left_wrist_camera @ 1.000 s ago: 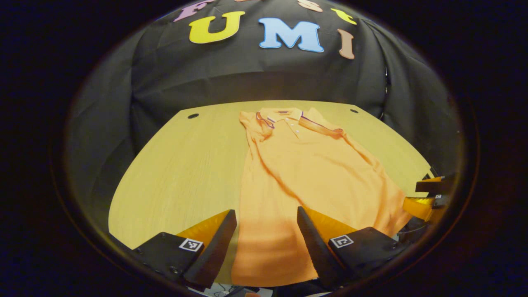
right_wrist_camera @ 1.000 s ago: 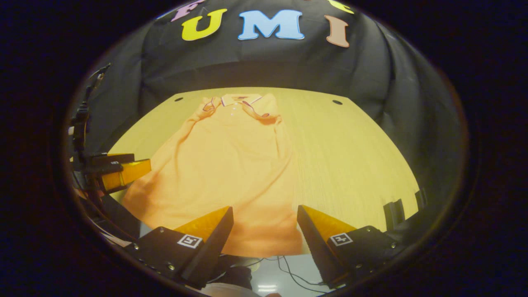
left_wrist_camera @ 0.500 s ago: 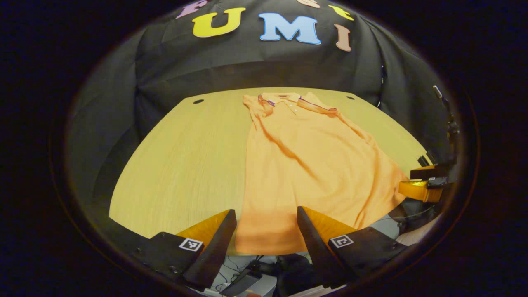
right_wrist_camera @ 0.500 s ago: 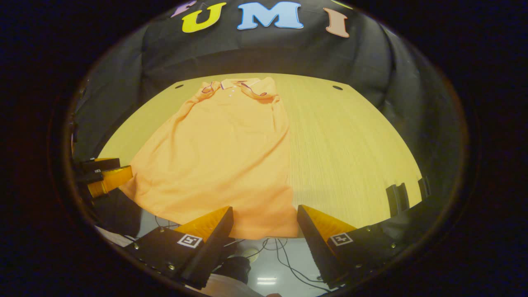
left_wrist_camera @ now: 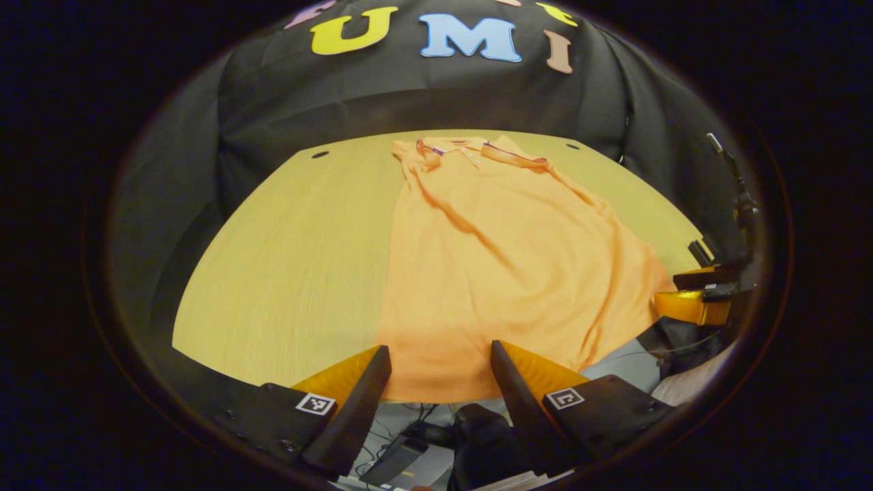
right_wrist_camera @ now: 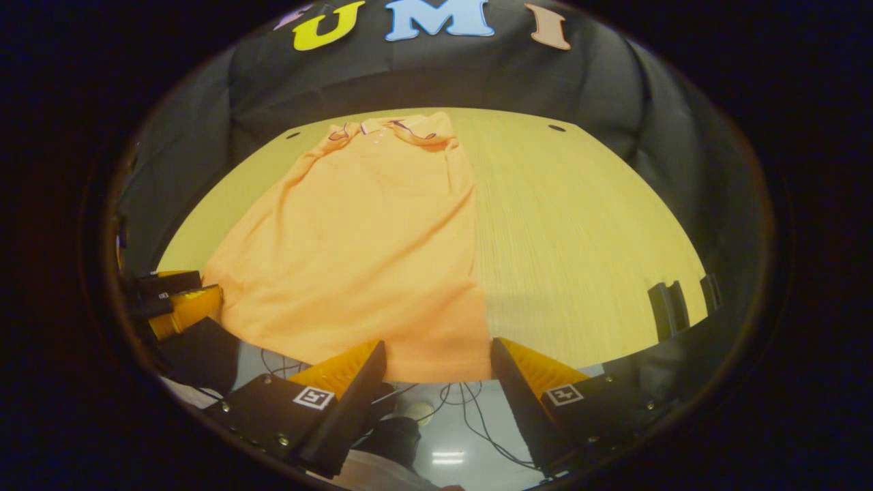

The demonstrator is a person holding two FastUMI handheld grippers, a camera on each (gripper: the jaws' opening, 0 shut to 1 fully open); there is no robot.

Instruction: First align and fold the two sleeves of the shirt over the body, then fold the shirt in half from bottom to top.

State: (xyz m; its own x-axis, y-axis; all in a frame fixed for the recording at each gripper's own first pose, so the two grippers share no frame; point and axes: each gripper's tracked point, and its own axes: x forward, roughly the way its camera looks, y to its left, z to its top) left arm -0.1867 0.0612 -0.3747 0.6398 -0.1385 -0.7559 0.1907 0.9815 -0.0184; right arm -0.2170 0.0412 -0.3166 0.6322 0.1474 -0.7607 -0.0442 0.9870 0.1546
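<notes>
The tabletop (left_wrist_camera: 286, 273) carries the orange shirt (left_wrist_camera: 505, 273), collar at the far edge, hem along the near edge. Both sleeves look already folded over the body, so the bottom-to-top fold remains. Bare wood lies open on both sides. The left gripper (left_wrist_camera: 440, 368) and right gripper (right_wrist_camera: 438, 361) hover off the near edge, jaws open, empty.

1. One orange shirt (left_wrist_camera: 505, 259), lying flat.
2. One table (left_wrist_camera: 300, 259) under it.
3. Two round holes in the table, one at 11 o'clock (left_wrist_camera: 319, 155), one at 1 o'clock (left_wrist_camera: 571, 146).
4. Two claws: left claw (left_wrist_camera: 440, 382), right claw (right_wrist_camera: 436, 382).
</notes>
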